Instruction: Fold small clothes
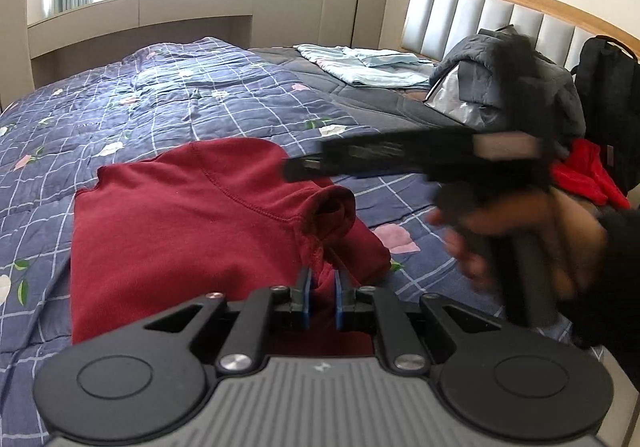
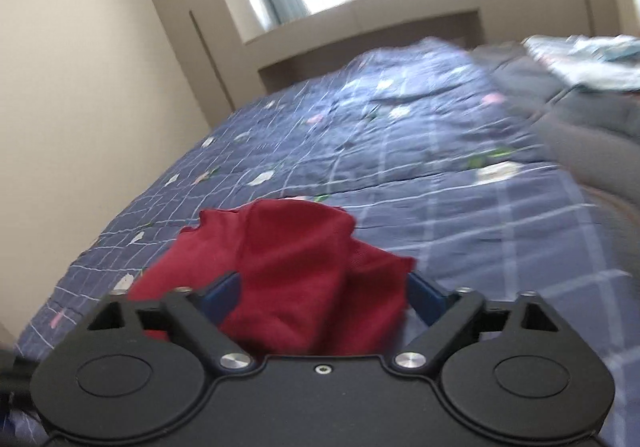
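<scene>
- Bedroom with a window and built-in ledge at the far wall; a bed under a checked navy quilt fills the middle, its padded headboard off to the right.
- On the quilt's near part lies the red garment, spread mostly flat, with a rolled sleeve or cuff bunched at its right edge.
- Left gripper sits at the near edge of the garment, jaws drawn narrow around a ridge of red cloth; it looks pinched, though the contact itself is hard to see.
- Right gripper has its jaws spread wide with a lump of the garment lying loose between them; the pads do not seem to press it.
- In the left view the right gripper is blurred, level above the garment's right side, so it is the nearer one to the bunched sleeve.
- Long axis of the garment runs away from the left jaws, towards the window.
- Open quilt lies left and beyond; a dark jacket, a backpack and a pale blue cloth crowd the headboard side.
</scene>
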`<state>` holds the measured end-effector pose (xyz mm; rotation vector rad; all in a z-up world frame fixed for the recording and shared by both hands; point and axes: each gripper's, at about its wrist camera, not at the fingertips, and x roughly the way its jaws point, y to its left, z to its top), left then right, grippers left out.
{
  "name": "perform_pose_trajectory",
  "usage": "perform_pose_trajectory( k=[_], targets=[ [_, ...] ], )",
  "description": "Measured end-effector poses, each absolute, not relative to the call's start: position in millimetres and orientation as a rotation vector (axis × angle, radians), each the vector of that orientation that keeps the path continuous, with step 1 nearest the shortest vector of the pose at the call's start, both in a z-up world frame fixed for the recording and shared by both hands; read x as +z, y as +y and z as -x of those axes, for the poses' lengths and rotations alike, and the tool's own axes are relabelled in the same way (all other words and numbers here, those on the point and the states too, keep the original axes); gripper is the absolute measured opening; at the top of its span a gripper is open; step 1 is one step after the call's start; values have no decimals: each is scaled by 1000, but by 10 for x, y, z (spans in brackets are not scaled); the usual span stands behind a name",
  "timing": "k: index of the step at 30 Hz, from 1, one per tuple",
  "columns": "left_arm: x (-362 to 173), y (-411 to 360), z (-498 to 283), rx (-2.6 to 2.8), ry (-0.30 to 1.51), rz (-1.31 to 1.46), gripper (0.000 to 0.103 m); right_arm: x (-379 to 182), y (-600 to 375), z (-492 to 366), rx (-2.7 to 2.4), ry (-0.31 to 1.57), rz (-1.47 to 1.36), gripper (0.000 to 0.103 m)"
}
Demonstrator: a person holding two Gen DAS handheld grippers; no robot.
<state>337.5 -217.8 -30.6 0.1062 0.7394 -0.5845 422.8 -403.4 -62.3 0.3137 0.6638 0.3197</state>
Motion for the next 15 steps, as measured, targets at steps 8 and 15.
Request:
perform_pose_trajectory(
  k=[8, 15],
  targets=[
    [-311, -2203, -3335, -570, 731, -122, 11, -727, -3986, -4532, 270, 721, -391, 14],
    [-196, -2209, -3205, -604, 691, -138, 11, -570, -4054, -4355, 262, 646, -365, 4]
  ],
)
